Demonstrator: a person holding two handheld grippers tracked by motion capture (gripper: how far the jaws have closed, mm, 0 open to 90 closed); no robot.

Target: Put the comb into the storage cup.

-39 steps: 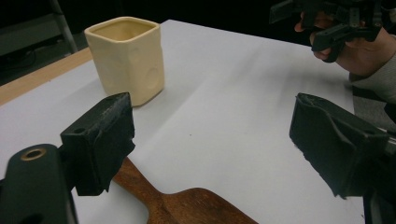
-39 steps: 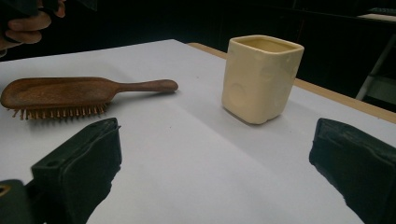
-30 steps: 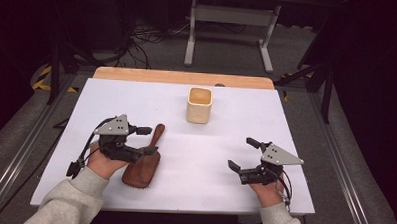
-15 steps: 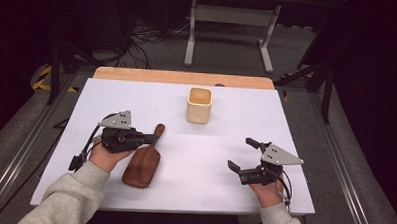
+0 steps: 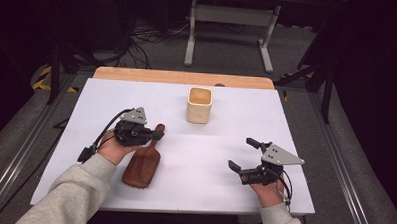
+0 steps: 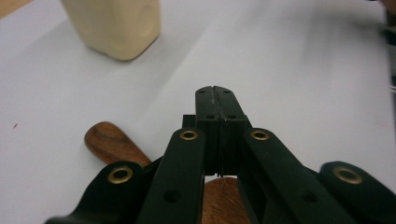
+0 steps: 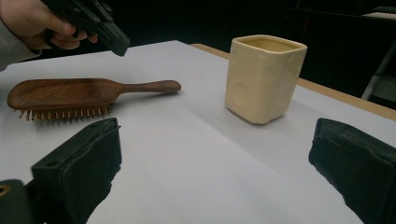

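White rectangular desk [image 5: 306, 126], wooden strip along its far edge: carries all items. Cream square-sided ceramic cup [image 5: 199, 105], upright, near the middle of the far edge, well apart from the rest. Dark brown wooden paddle hairbrush [image 5: 142, 163], lying towards the near left corner, bristles down in the right gripper view [image 7: 70, 95]; long axis runs from the head, nearer the near edge, slantwise up to the handle tip, which points towards the far edge and slightly rightward. Left gripper [image 5: 155, 136], held in a hand above the brush handle; its jaws have just been closing and stand together with nothing between them, tips pointing right across the handle, the handle showing below and left of them in its own view [image 6: 215, 93]. Right gripper [image 5: 244, 154], near the near right corner, jaws wide apart and empty, well apart from the brush. Judgement: the left hand is much the nearer; the handle lies just beneath its claw.
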